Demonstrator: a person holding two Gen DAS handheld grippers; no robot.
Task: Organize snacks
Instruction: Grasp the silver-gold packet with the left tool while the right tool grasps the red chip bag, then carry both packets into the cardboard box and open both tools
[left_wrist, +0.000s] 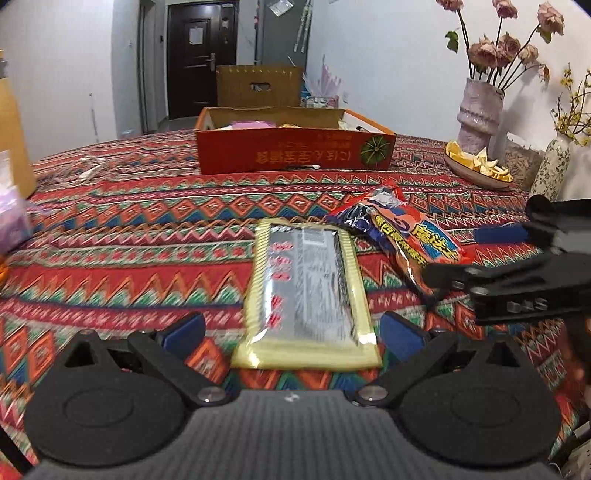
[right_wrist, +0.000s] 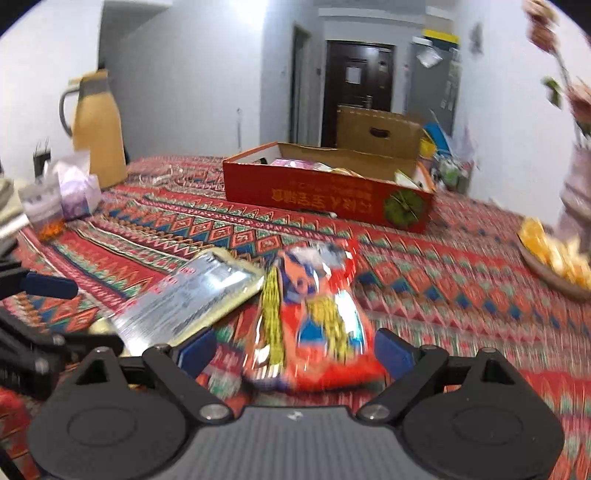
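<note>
Flanking snack packets, red box (left_wrist: 295, 153) beyond, vase (left_wrist: 478, 114) right, jug (right_wrist: 98, 129) left

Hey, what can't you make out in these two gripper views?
- Red box contents: left wrist view, front wall hides most.
- Orange snack packet print: right wrist view, motion blur.
- Right gripper far finger: left wrist view, partly behind the packet.
- Vase: right wrist view, cut off, blurred.

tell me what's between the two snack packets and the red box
Only bare patterned tablecloth lies between the yellow packet, the red packet and the red box. Both wrist views show it.
</note>
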